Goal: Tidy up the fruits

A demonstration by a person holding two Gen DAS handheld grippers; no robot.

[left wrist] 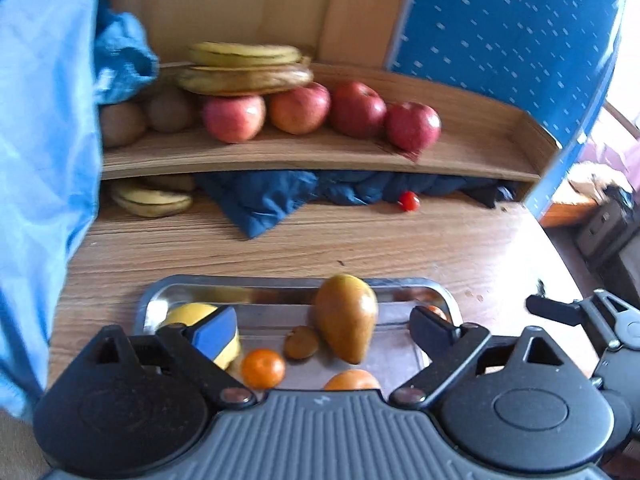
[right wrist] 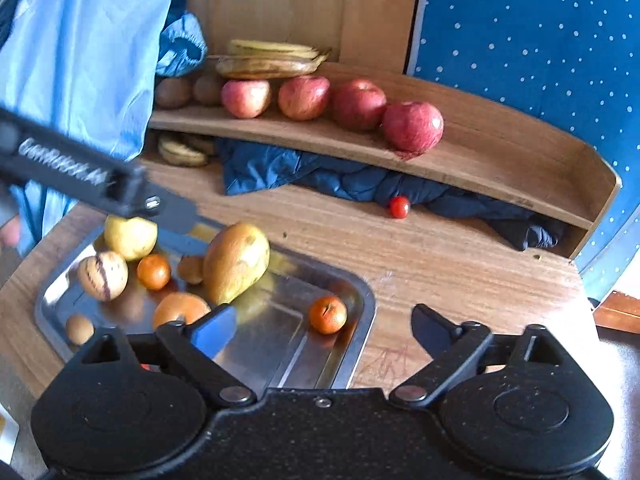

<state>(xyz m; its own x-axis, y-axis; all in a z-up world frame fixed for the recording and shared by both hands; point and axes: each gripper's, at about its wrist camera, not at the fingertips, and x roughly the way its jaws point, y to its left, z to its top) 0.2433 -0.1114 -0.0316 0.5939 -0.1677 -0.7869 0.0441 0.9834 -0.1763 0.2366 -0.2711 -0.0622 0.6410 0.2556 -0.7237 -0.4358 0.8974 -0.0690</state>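
Observation:
A steel tray (right wrist: 362, 292) on the wooden table holds a large mango (right wrist: 236, 260), a yellow fruit (right wrist: 130, 236), a striped pale fruit (right wrist: 103, 274), tangerines (right wrist: 328, 314) and small brown fruits (right wrist: 191, 269). My left gripper (left wrist: 324, 328) hovers open over the tray (left wrist: 280, 280), its fingers on either side of the mango (left wrist: 346, 316) without touching it. My right gripper (right wrist: 324, 326) is open and empty at the tray's right end, above a tangerine. Several red apples (left wrist: 357, 109), bananas (left wrist: 244, 68) and kiwis (left wrist: 168, 110) sit on the raised wooden shelf (left wrist: 480, 160).
A cherry tomato (right wrist: 399, 207) lies on the table by a dark blue cloth (right wrist: 360, 184) stuffed under the shelf. More bananas (left wrist: 152, 200) lie under the shelf's left end. A light blue sleeve (left wrist: 44, 140) fills the left. A blue dotted panel (right wrist: 540, 60) stands behind.

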